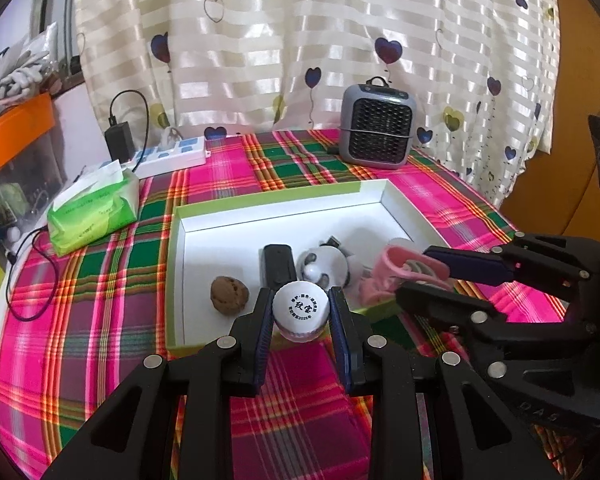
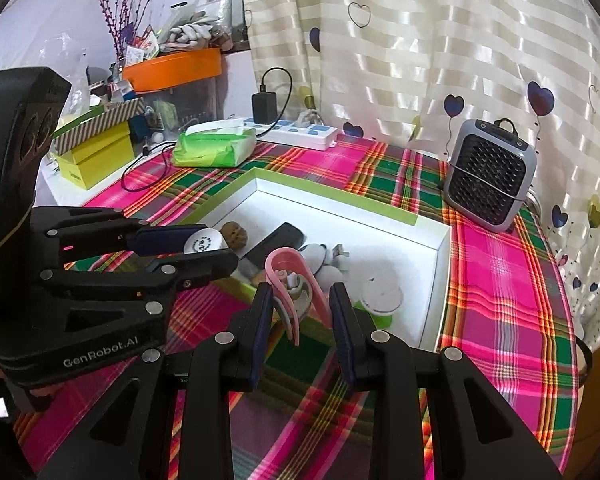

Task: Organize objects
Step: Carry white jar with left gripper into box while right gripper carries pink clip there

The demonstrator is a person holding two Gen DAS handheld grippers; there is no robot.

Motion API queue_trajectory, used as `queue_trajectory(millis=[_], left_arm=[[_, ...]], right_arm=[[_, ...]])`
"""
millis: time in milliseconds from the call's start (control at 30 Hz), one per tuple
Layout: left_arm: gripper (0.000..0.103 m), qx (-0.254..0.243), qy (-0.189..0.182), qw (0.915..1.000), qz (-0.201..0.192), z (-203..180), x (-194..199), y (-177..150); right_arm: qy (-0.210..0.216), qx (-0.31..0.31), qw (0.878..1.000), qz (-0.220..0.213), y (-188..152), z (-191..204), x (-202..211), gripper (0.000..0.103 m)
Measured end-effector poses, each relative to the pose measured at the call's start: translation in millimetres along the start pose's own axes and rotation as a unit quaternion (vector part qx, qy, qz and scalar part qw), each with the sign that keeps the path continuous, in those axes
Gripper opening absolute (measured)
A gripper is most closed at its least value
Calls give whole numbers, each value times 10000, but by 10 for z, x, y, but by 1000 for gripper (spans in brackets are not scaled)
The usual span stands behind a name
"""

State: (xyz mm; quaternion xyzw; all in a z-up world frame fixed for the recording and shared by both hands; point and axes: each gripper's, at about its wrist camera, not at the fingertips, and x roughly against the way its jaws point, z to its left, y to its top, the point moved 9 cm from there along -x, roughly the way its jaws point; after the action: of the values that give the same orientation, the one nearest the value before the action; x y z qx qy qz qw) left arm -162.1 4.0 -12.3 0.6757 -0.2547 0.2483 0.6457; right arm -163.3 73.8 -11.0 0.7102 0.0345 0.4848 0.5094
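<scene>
Left wrist view is showing the left gripper [image 1: 300, 310] pinching a small white bottle [image 1: 300, 312], its round cap with printed black characters sitting squarely between the two blue pads, which are pressing on its sides. Beyond the fingertips is lying the shallow white box with a green rim [image 1: 172, 240], resting on a pink and green plaid tablecloth [image 1: 100, 300]. Inside the box, just past the left finger, a walnut [image 1: 229, 294] is sitting; straight ahead of the bottle a black rectangular device [image 1: 278, 264] is lying, and just past the right finger a round white panda-faced gadget [image 1: 324, 266] is resting. Off to the right of these fingers, the right gripper [image 1: 428, 276] is reaching in sideways, clamping a pink clip-like item [image 1: 392, 270] over the box's near edge. Right wrist view is showing the same pink clip-like item [image 2: 296, 280] standing between the right gripper's [image 2: 300, 310] pads, both pads touching it. Beyond the right finger a white round lidded object [image 2: 381, 294] is sitting in the box's near corner. Well beyond both grippers, a grey fan heater [image 1: 378, 128], a green tissue pack [image 1: 94, 210] and a white power strip [image 1: 172, 156] are standing on the cloth before a heart-print curtain [image 1: 300, 40].
</scene>
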Motion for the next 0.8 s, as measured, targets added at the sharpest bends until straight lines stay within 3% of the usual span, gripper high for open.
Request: queue_trajectory(millis=[800], left_arm=[[25,163,40,9997,175,187,-422,135]], right_arm=[[-121,-369,9986,346,3,-403,-411,31]])
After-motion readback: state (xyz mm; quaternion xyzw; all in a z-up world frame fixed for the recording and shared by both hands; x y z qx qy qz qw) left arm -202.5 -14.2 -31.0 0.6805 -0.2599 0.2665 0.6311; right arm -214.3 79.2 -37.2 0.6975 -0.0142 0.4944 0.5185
